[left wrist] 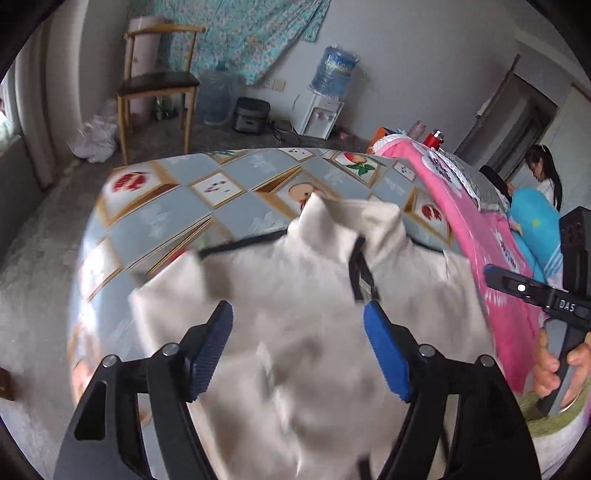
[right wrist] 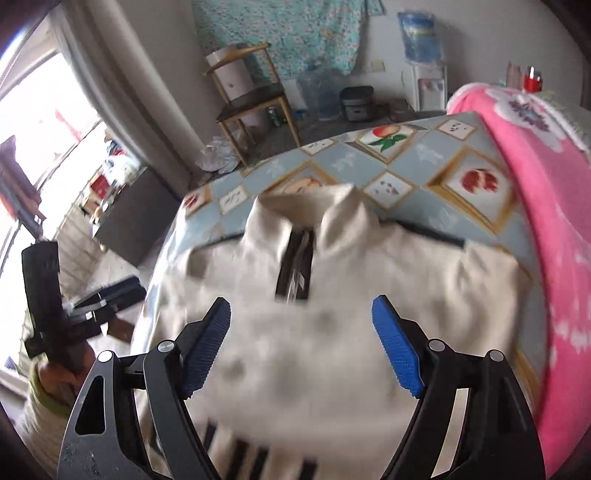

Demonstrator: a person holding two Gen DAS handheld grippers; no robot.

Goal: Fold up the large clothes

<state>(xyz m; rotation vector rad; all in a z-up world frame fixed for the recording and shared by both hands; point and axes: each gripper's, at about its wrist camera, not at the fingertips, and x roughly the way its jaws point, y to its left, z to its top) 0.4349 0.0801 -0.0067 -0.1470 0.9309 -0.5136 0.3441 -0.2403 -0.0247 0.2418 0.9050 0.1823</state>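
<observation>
Grey-walled room, concrete floor. Desk (left wrist: 155,221) under a fruit-print cloth in pale blue squares takes up the middle. Beyond the desk: a wooden chair (left wrist: 155,81), a water dispenser (left wrist: 321,110), a floral sheet (left wrist: 240,33) hung on the wall.

The cream jacket (left wrist: 295,295) lies spread on the desk, collar at its far end, dark zip running down from the collar. A pink blanket (right wrist: 546,192) is heaped on the desk just right of the jacket.

My left gripper (left wrist: 297,350) hangs over the jacket's body, jaws wide apart, blue pads (left wrist: 384,354) clear of the cloth, nothing between them. My right gripper (right wrist: 301,343) hangs likewise over the jacket below the collar, jaws spread wide, empty. Fabric is motion-blurred in both views.
</observation>
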